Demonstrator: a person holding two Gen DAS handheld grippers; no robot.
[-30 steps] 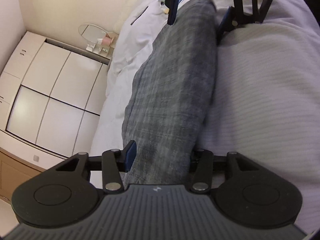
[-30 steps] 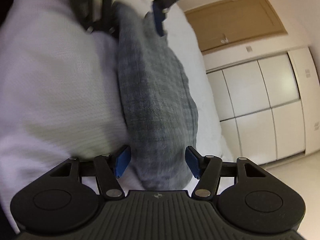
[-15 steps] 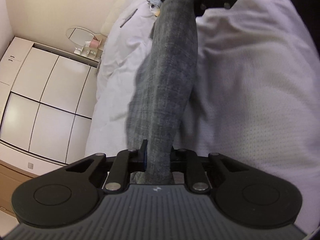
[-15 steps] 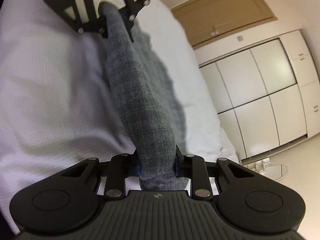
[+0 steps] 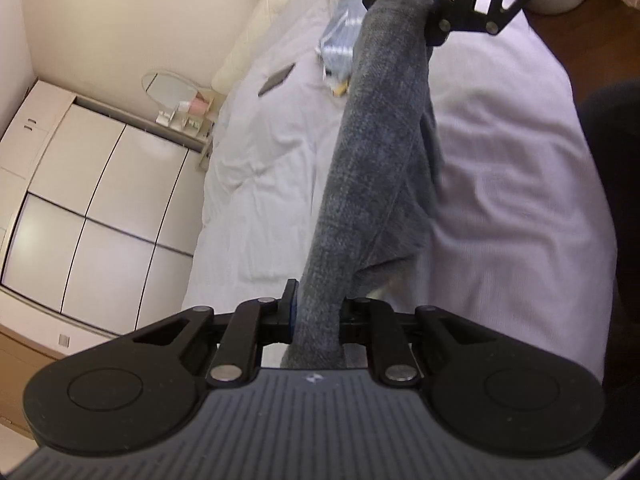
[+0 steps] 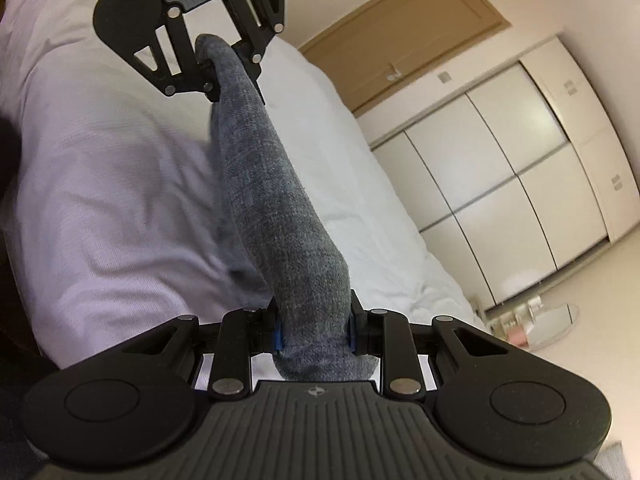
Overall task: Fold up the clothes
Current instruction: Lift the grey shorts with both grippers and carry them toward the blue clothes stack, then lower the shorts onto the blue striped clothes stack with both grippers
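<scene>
Both claws pinching! The left gripper (image 5: 316,314) and right gripper (image 6: 314,328) each clamp an end of the soft grey plaid knit garment (image 5: 380,140), stretched above the white quilted bed (image 5: 500,160). It's limp and sags mid-span; the bunched ends look the surest hold.

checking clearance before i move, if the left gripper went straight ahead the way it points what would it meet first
Probably the right gripper, which faces it along the grey garment that the left gripper grips. Depth is hard to judge.
</scene>
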